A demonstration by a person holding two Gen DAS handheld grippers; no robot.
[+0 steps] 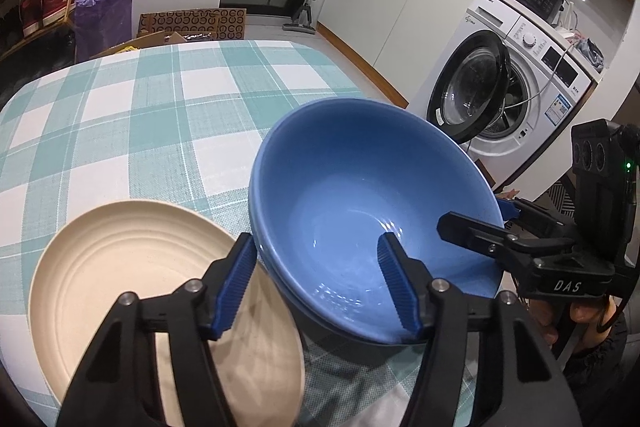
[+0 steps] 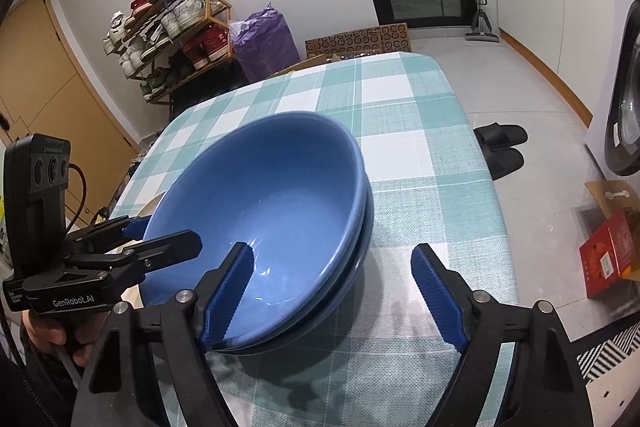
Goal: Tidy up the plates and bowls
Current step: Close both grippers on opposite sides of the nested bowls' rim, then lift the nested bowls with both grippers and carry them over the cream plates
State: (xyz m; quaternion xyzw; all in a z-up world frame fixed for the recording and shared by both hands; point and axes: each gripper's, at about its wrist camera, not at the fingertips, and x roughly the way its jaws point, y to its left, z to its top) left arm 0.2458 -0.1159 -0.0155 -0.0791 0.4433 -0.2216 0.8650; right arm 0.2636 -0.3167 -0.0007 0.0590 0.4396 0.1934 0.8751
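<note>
Two blue bowls (image 1: 360,203) are nested, the upper one tilted, on the checked tablecloth (image 1: 160,115). A cream ridged plate (image 1: 132,283) lies left of them. My left gripper (image 1: 320,287) is open, its jaws straddling the near left rim of the bowls, one finger inside and one outside. My right gripper (image 2: 332,295) is open, straddling the bowls' (image 2: 264,219) near right rim. Each gripper also shows in the other's view, the right one (image 1: 496,223) and the left one (image 2: 132,239), at opposite rims.
The table (image 2: 420,155) ends close to the bowls on the right, with floor, black slippers (image 2: 500,147) and a red box (image 2: 608,255) beyond. A washing machine (image 1: 500,99) with its door open stands right. A shoe rack (image 2: 172,23) stands behind.
</note>
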